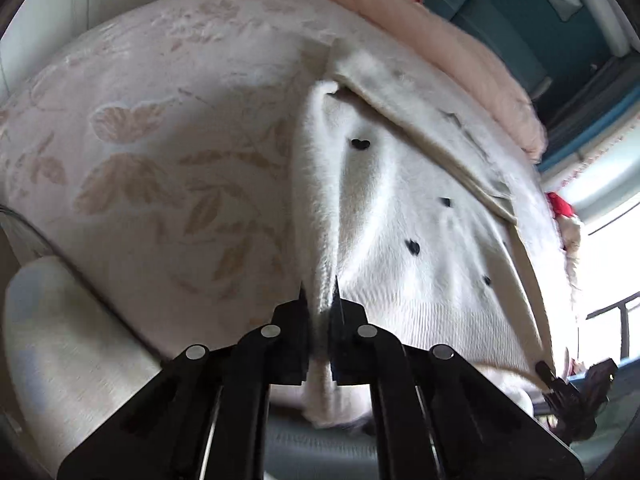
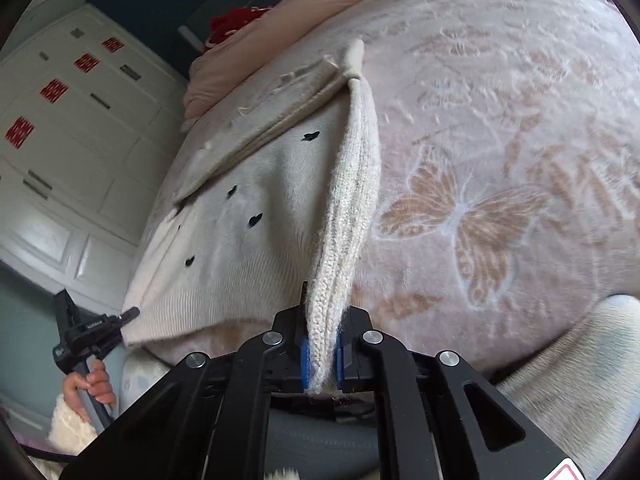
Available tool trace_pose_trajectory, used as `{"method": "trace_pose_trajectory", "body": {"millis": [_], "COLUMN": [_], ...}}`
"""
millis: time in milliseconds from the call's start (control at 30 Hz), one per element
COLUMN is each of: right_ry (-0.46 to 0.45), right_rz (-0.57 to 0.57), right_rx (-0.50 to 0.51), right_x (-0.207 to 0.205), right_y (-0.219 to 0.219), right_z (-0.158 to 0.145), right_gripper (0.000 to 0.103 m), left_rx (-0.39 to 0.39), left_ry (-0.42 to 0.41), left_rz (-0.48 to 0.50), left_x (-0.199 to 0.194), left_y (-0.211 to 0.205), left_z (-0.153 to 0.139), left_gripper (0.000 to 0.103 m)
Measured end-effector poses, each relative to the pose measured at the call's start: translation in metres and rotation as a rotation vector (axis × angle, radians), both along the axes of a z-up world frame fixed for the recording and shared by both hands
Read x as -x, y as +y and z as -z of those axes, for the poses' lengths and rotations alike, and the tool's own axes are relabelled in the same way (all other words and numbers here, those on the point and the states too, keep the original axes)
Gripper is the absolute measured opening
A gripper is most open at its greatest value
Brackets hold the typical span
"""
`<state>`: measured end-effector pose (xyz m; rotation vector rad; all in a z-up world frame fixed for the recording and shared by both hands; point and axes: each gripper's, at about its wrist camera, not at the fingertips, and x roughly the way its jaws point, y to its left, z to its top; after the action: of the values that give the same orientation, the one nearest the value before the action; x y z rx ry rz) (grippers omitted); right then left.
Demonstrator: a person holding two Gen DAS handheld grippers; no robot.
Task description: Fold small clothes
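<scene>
Left gripper [image 1: 319,300]: fingers clamped on a raised fold of the white sweater [image 1: 400,216], which runs straight ahead from between the fingers. Right gripper [image 2: 322,316]: fingers clamped on a ribbed knit edge of the same sweater [image 2: 240,240], pinched between blue pads [image 2: 305,364]; the ribbed strip stretches forward from the fingertips.

Location of garment: the sweater lies spread on the bed [image 2: 500,120], on a pale blanket [image 1: 160,140] with a leaf and butterfly pattern. In the left view its body extends to the right of the fingers; in the right view, to the left of the fingers.

Count: four small black heart-shaped marks [image 1: 360,144] are visible on the sweater in each view. A beige collar band [image 1: 440,140] crosses the garment's far end.

Writing: small lettering on the other gripper's body [image 2: 94,324], seen left of the right fingers, is too small to read. Four red squares [image 2: 54,90] sit on the white wardrobe [image 2: 80,120]; their content is unreadable.

A pink folded quilt [image 2: 280,20] lies beyond the sweater.
</scene>
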<state>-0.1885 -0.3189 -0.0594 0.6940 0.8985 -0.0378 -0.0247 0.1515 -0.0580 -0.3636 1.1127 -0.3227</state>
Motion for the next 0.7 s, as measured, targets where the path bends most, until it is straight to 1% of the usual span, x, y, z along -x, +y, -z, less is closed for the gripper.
{"method": "trace_pose_trajectory", "body": {"millis": [100,167,300,367,400,467,567,600,667,700], "right_ry": [0.022,0.061,0.136,0.142,0.132,0.063,-0.133,-0.177,-0.269,-0.287], "right_rz": [-0.048,-0.078,-0.121,-0.151,-0.160,-0.151,-0.116,-0.103,-0.060,-0.045], "right_rx": [0.035,0.044,0.027,0.025,0.028,0.029,0.051,0.050,0.033,0.031], "right_x": [0.026,0.050,0.086,0.099,0.101,0.091,0.048,0.035,-0.008,-0.026], "right_y": [0.008,0.015,0.031,0.039,0.041,0.035,0.008,-0.001,-0.030,-0.039], "right_z": [-0.013,-0.016,-0.020,-0.028,-0.037,-0.058,-0.100,-0.106,-0.114,-0.115], "right_gripper": [0.008,0.008,0.008,0.008,0.008,0.008,0.008,0.008,0.008,0.008], "left_rx": [0.008,0.018,0.020,0.050,0.077,0.102,0.153,0.143,0.127,0.103], "left_ry": [0.018,0.037,0.086,0.101,0.092,0.028,-0.070,-0.122,-0.177,-0.207], "left_rz": [0.035,0.062,0.098,0.091,0.082,0.079,0.085,0.087,0.086,0.076], "left_x": [0.027,0.050,0.088,0.099,0.099,0.086,0.047,0.022,-0.013,-0.040], "left_y": [0.013,0.019,0.025,0.030,0.032,0.028,0.014,0.004,-0.011,-0.022], "left_z": [-0.011,-0.015,-0.021,-0.030,-0.040,-0.063,-0.090,-0.100,-0.108,-0.110], "left_gripper": [0.005,0.005,0.005,0.005,0.005,0.006,0.006,0.006,0.006,0.006]}}
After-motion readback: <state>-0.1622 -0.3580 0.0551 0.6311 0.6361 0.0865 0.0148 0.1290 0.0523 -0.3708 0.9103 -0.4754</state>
